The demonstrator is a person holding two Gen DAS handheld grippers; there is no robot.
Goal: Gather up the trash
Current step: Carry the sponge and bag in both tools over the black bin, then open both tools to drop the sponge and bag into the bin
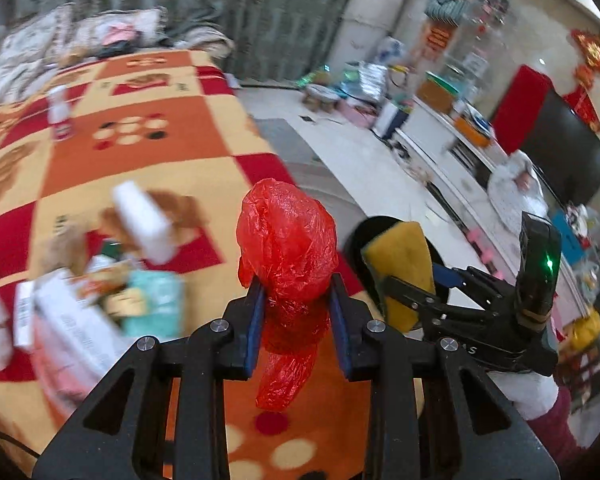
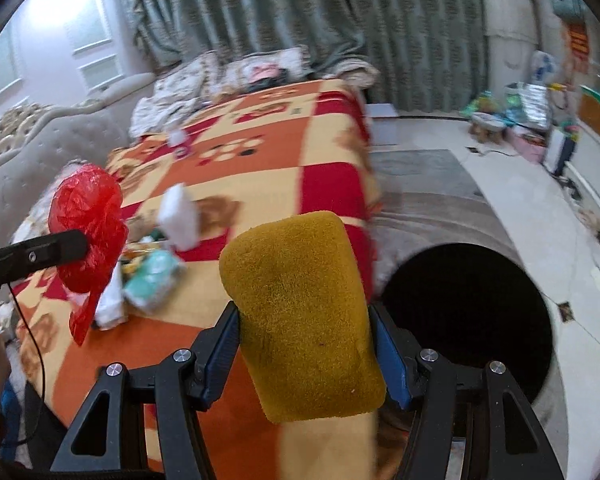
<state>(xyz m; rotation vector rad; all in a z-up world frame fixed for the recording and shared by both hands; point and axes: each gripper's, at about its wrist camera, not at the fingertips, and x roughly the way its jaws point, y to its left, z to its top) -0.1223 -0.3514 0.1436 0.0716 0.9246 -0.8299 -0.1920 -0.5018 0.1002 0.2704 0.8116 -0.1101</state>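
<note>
Plastic first: our left gripper (image 1: 296, 292) pinches a crumpled red bag (image 1: 288, 240), light and slippery, gripped mid-bunch. Our right gripper (image 2: 306, 332) squeezes a soft yellow sponge (image 2: 304, 312) beside the black bin (image 2: 468, 320). Wrappers (image 2: 152, 276) lie farther on the blanket (image 2: 260, 168).

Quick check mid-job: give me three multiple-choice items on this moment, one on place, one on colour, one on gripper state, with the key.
1. Where is the black bin?
A. On the blanket
B. On the floor beside the bed
C. On the TV stand

2. What colour is the plastic bag?
A. Red
B. Blue
C. White

3. What does the right gripper hold?
A. Nothing
B. A bottle
C. The yellow sponge

Key: 1 B, its dark opening sits on the floor past the blanket's edge. 2 A, red plastic sits in the left gripper. 3 C, both pads press the sponge.
</note>
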